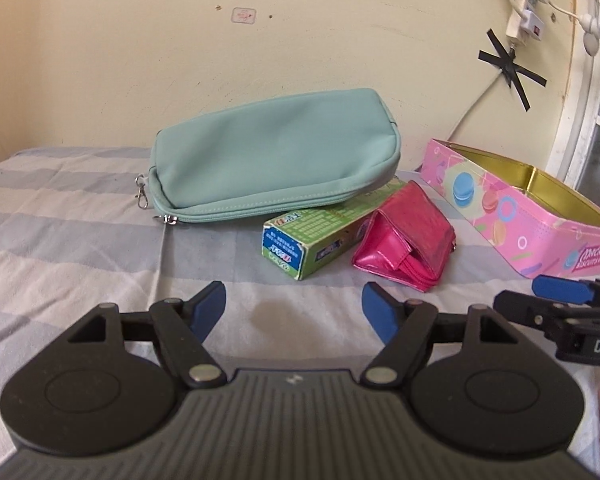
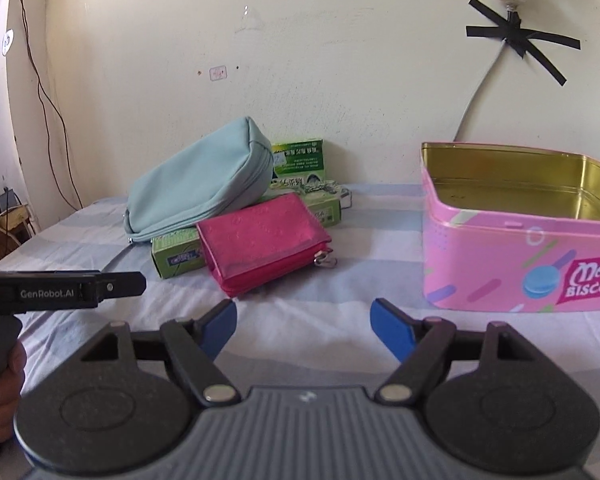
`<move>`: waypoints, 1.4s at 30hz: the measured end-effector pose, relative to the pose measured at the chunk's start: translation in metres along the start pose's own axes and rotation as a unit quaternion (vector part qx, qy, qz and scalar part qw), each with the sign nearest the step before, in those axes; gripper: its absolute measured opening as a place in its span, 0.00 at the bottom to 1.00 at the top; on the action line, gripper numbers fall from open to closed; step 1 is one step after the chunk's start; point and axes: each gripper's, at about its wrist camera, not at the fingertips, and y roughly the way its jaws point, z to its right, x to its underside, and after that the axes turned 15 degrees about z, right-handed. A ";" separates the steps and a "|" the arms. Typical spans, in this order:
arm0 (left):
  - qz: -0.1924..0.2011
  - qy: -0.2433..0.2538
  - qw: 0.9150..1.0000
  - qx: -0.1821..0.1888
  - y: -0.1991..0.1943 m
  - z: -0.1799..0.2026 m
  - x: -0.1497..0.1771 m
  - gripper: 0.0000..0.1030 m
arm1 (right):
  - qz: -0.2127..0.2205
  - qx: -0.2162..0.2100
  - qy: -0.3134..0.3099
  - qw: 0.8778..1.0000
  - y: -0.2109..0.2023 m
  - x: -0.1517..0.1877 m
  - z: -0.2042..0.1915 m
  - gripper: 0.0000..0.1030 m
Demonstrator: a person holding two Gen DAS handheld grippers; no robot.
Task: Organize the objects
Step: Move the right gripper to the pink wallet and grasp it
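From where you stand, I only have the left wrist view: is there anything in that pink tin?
Observer: Nothing shows in the pink tin; the right wrist view shows bare gold floor, though its right end runs out of frame.
Operator: Anything hidden behind the teal pouch?
Observer: Yes, a second green box stands behind the teal pouch.
Operator: Does the pink wallet have hardware?
Observer: A metal clasp hangs at the pink wallet's right corner.
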 end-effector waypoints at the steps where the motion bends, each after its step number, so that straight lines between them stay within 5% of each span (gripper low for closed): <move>1: 0.002 0.004 1.000 0.000 0.000 0.001 0.000 0.77 | -0.003 0.000 0.002 1.000 0.002 0.000 -0.001 0.75; 13: 0.000 -0.035 0.999 -0.010 -0.001 -0.012 0.000 0.77 | -0.039 -0.017 -0.014 0.999 0.026 -0.003 -0.019 0.83; 26: -0.010 -0.096 0.995 -0.008 0.003 -0.032 -0.002 0.81 | -0.086 -0.021 0.008 0.996 0.100 -0.013 -0.036 0.99; 36: -0.013 -0.099 0.995 -0.005 0.004 -0.033 -0.001 0.81 | -0.055 -0.026 0.009 0.998 0.097 -0.014 -0.035 0.32; 42: -0.016 -0.104 0.994 -0.006 0.006 -0.035 0.000 0.81 | -0.052 -0.032 0.002 0.998 0.087 -0.013 -0.038 0.23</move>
